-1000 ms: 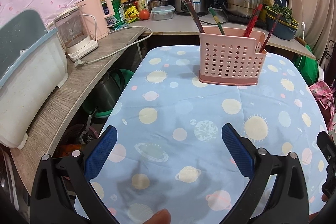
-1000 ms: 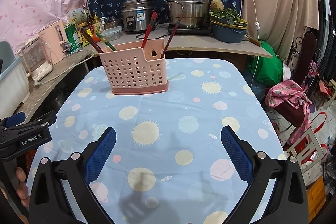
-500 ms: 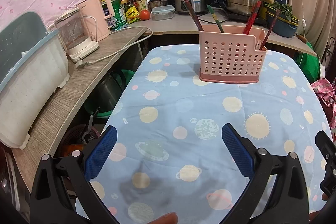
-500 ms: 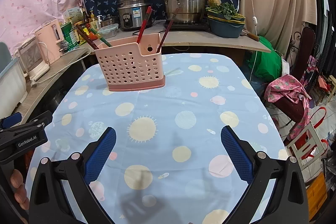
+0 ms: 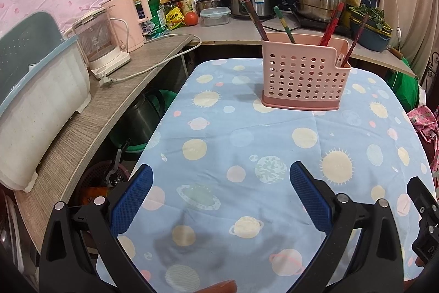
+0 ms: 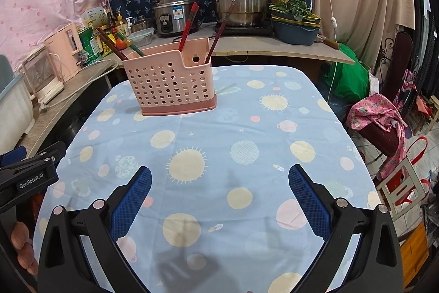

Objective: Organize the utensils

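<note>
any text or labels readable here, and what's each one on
"GenRobot.AI": on the left tool, seen from the right wrist view.
Label on the rice cooker: too small to read.
Print on the green can and yellow packet: blurred.
Nothing else carries readable text.

We hold the left gripper low, its two black arms spread wide and the blue ribbed pads well apart, with nothing between them. We hold the right gripper in the same pose: arms splayed, blue pads well apart, nothing gripped. Both point forward and slightly downward. In the right wrist view, the left gripper's black body appears at the lower left edge, with our fingers curled beneath it. In the left wrist view, a fingertip shows at the bottom edge.
</note>
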